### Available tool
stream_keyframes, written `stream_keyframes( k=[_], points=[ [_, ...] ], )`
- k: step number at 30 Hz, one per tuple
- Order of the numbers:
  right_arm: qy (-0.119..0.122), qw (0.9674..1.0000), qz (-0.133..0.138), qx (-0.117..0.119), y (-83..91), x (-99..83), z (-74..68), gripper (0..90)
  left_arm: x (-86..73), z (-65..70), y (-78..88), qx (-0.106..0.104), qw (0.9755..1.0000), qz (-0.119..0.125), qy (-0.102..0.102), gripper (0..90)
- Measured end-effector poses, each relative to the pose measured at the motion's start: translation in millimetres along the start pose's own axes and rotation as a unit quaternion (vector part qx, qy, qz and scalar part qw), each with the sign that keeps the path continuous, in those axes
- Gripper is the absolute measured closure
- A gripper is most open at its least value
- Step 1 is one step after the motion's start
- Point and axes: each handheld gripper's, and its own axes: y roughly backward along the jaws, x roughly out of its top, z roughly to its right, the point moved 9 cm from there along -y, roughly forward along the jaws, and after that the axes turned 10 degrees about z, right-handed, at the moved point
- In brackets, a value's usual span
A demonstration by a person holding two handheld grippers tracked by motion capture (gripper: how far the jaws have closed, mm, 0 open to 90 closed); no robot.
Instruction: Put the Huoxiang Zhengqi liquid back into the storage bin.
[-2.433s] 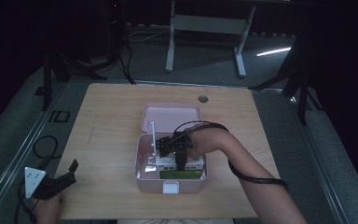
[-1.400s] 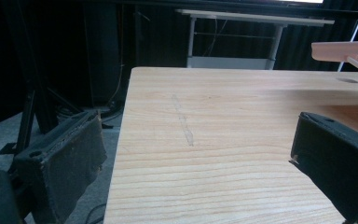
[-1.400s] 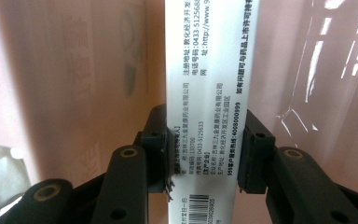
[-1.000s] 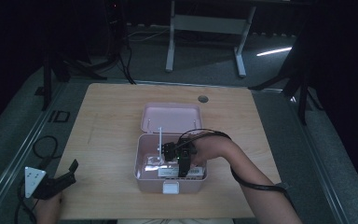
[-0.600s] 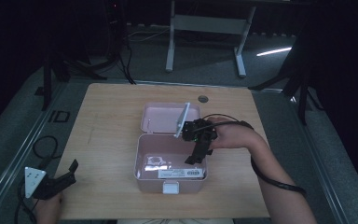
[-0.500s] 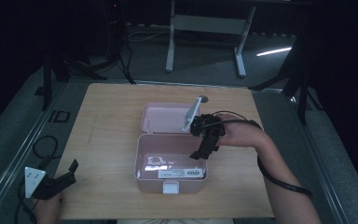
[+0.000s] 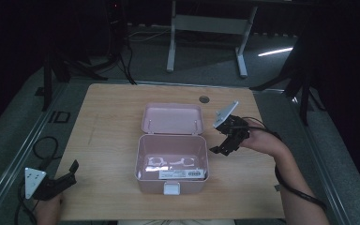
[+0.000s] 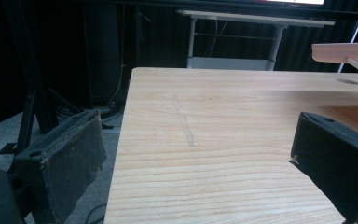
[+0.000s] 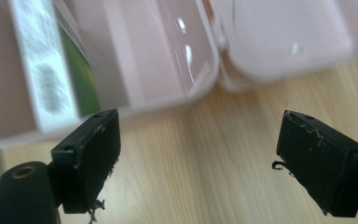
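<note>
The pink plastic box (image 7: pixel 172 171) sat open mid-worktop (image 7: pixel 112 122) — lid (image 7: pixel 172 118) laid flat behind it — with a white barcoded packet (image 7: pixel 182 174) flat inside.

- Two hand-held grippers, black throughout; a grey three-cornered plate on top of each.
- Left gripper (image 7: pixel 72 168): thick, blocky black jaws with rough, padded faces; worn edges; a small round hole near one top corner; dark cable trailing behind.
- Right gripper (image 7: pixel 220 148): black jaws, scuffed, frayed threads at the edges; brass-ringed screw hole at the base; black cable looping along a bare forearm.
</note>
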Motion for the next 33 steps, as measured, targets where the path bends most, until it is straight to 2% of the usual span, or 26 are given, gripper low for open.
stream_keyframes(
  k=[3, 4, 5, 7, 11, 12, 13, 15, 17, 19, 21, 22, 23, 24, 25, 32, 33],
  points=[
    [-0.022, 0.9997, -0.001, -0.007, -10.8, -20.1, 5.9, 13.2, 0.0, -0.2, 0.0, 0.000, 1.0000, 0.000, 0.001, 3.1],
    [-0.022, 0.9997, -0.001, -0.007, -10.8, -20.1, 5.9, 13.2, 0.0, -0.2, 0.0, 0.000, 1.0000, 0.000, 0.001, 3.1],
    [-0.032, 0.9993, 0.007, -0.017, -18.3, -31.8, 11.4, 13.1, -0.1, -0.2, -0.1, 0.000, 1.0000, 0.000, 0.001, 3.1],
    [-0.051, 0.9982, 0.022, -0.024, -25.8, -42.2, 16.0, 13.0, 0.0, -0.1, -0.1, 0.000, 1.0000, 0.000, 0.001, 3.1],
    [-0.079, 0.9932, 0.064, -0.055, -41.3, -60.6, 28.8, 13.0, -0.2, -0.1, -0.1, 0.000, 1.0000, -0.001, 0.001, 3.1],
    [-0.079, 0.9932, 0.064, -0.055, -41.3, -60.6, 28.8, 13.0, -0.2, -0.1, -0.1, 0.000, 1.0000, -0.001, 0.001, 3.1],
    [-0.100, 0.9885, 0.087, -0.072, -50.2, -70.7, 35.7, 13.0, -0.1, -0.1, -0.2, 0.000, 1.0000, -0.001, 0.001, 3.1],
    [-0.112, 0.9839, 0.105, -0.091, -56.8, -78.1, 41.3, 13.0, -0.1, -0.2, -0.1, 0.000, 1.0000, -0.001, 0.001, 3.1],
    [-0.127, 0.9809, 0.117, -0.091, -64.1, -86.5, 43.3, 13.0, -0.1, -0.2, -0.1, 0.000, 1.0000, 0.000, 0.002, 3.1],
    [-0.132, 0.9772, 0.128, -0.105, -69.3, -93.7, 46.5, 13.0, -0.1, -0.3, -0.1, 0.000, 1.0000, 0.000, 0.002, 3.1],
    [-0.144, 0.9733, 0.142, -0.108, -72.2, -99.1, 47.5, 13.0, 0.0, -0.2, 0.0, 0.000, 1.0000, 0.000, 0.001, 3.1],
    [-0.144, 0.9733, 0.142, -0.108, -72.2, -99.1, 47.5, 13.0, 0.0, -0.2, 0.0, 0.000, 1.0000, 0.000, 0.001, 3.1],
    [-0.154, 0.9677, 0.159, -0.121, -72.6, -103.6, 50.0, 12.9, 0.2, -0.1, 0.2, 0.000, 1.0000, 0.001, 0.001, 3.1],
    [-0.154, 0.9677, 0.159, -0.121, -72.6, -103.6, 50.0, 12.9, 0.2, -0.1, 0.2, 0.000, 1.0000, 0.001, 0.001, 3.1],
    [-0.168, 0.9596, 0.177, -0.140, -71.5, -108.8, 53.3, 12.8, 0.2, -0.2, 0.1, 0.000, 1.0000, 0.002, 0.001, 3.1],
    [-0.191, 0.9389, 0.202, -0.203, -62.8, -127.6, 62.2, 12.6, 0.3, -0.5, 0.2, 0.001, 1.0000, 0.002, 0.002, 3.1],
    [-0.195, 0.9371, 0.202, -0.208, -61.4, -130.9, 63.0, 12.5, 0.2, -0.5, 0.1, 0.001, 1.0000, 0.002, 0.002, 3.1]
  ],
)
